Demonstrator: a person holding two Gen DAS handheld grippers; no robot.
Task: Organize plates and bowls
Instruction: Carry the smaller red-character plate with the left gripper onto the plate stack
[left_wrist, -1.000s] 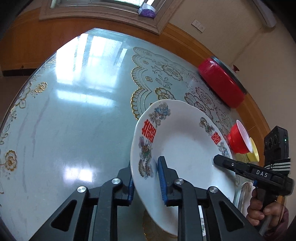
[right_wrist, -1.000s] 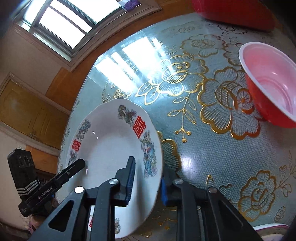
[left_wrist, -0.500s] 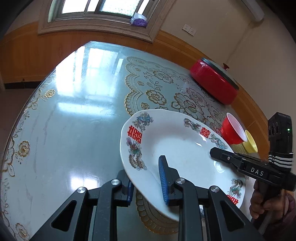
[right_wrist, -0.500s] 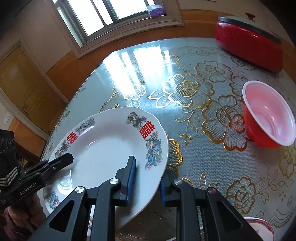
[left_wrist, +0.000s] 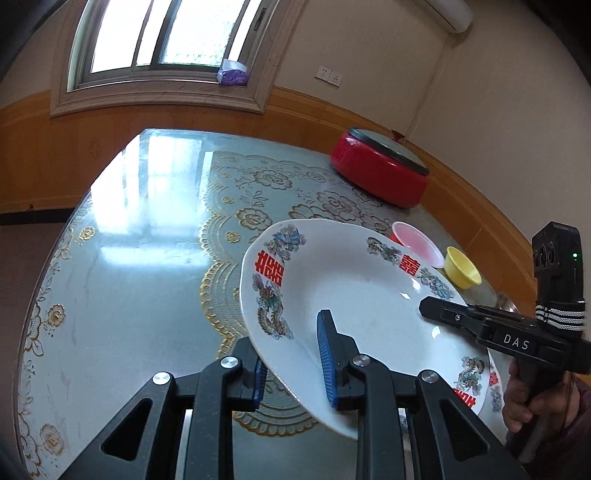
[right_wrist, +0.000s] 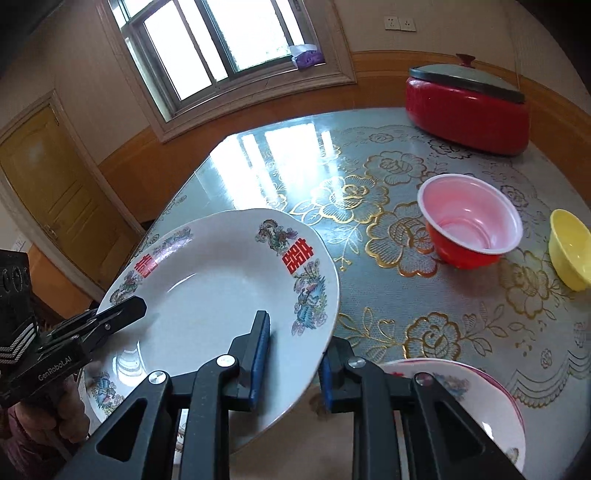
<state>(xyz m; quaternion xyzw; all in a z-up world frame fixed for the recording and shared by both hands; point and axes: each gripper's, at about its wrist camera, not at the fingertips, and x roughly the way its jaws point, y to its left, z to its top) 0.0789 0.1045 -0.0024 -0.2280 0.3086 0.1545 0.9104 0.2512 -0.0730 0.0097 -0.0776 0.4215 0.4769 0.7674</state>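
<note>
Plate (right_wrist: 207, 295) held above table (right_wrist: 480, 314), tilted. From plate: cup-shaped bowl (right_wrist: 469, 221) at 2 o'clock, small bowl (right_wrist: 570, 247) just past it at 3, lidded pot (right_wrist: 465, 107) at 1 near far edge, 2nd plate (right_wrist: 472, 398) at 5, partly under rt gripper (right_wrist: 291, 354).

A round table topped with glossy pale blue-green glass (left_wrist: 122, 258) fills the room's middle; under the glass lies a lace cloth with gold-edged flowers (right_wrist: 402, 236); daylight glares white across the table's far edge. Beyond it, a window with a moulded cream frame (left_wrist: 162, 55) is set in a cream plaster wall (left_wrist: 369, 62) above orange-brown wood wainscot (left_wrist: 55, 155); a purple-and-white packet (left_wrist: 232, 74) sits on the sill; a white double wall socket (left_wrist: 328, 75) is mounted right of the window; a yellow panelled wooden door (right_wrist: 51, 192) stands at left in the right wrist view; a white air conditioner (left_wrist: 447, 14) hangs high on the wall.
</note>
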